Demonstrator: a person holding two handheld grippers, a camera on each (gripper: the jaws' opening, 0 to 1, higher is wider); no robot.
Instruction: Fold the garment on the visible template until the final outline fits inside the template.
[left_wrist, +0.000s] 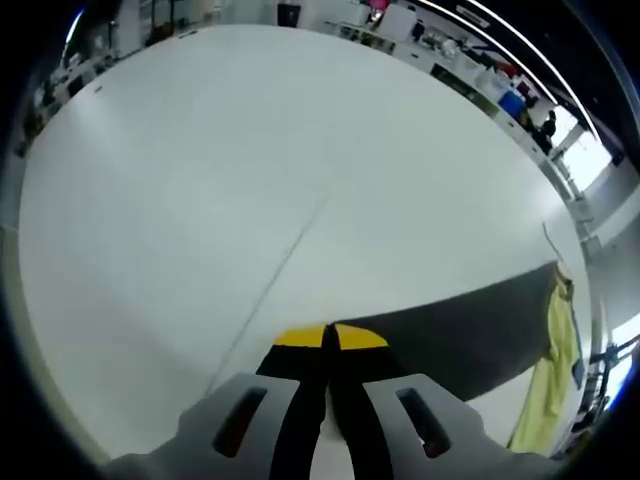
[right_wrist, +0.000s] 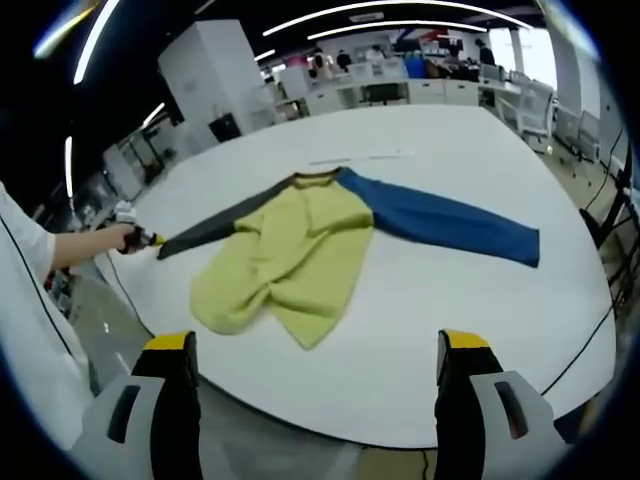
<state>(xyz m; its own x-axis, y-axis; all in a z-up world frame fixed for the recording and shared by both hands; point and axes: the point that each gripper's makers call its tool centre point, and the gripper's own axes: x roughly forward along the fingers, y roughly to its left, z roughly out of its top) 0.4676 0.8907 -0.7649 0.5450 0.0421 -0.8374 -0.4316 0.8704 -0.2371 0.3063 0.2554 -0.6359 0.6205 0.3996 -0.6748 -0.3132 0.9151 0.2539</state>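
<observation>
- The left gripper (left_wrist: 330, 350) is seen with its jaws pressed together on the cuff of the grey sleeve (left_wrist: 470, 335); the cloth runs straight away from the tips toward the yellow body (left_wrist: 555, 370) of the garment.
- In the right gripper view the same left gripper (right_wrist: 140, 238) is seen at the table edge, held in a person's hand (right_wrist: 118, 238), with the grey sleeve (right_wrist: 215, 228) drawn taut from it.
- The right gripper (right_wrist: 315, 350) is held with its jaws wide apart and nothing between them; it hovers off the near edge of the table (right_wrist: 560, 300), well apart from the garment.
- The garment (right_wrist: 300, 255) lies on the white table: the yellow body is bunched and creased in the middle, and the blue sleeve (right_wrist: 450, 225) is stretched flat away from it on the side opposite the grey sleeve.
- The relation that matters: the long axis runs sleeve to sleeve through the body, and the left gripper is already at one end of it. The grey sleeve would be judged the next part to be folded in, carried along that axis toward the body.
- The right gripper is judged nearer the body's hem and the blue sleeve than the left.
- No template outline can be made out on the table in either view.
- No containers are seen on the table.
</observation>
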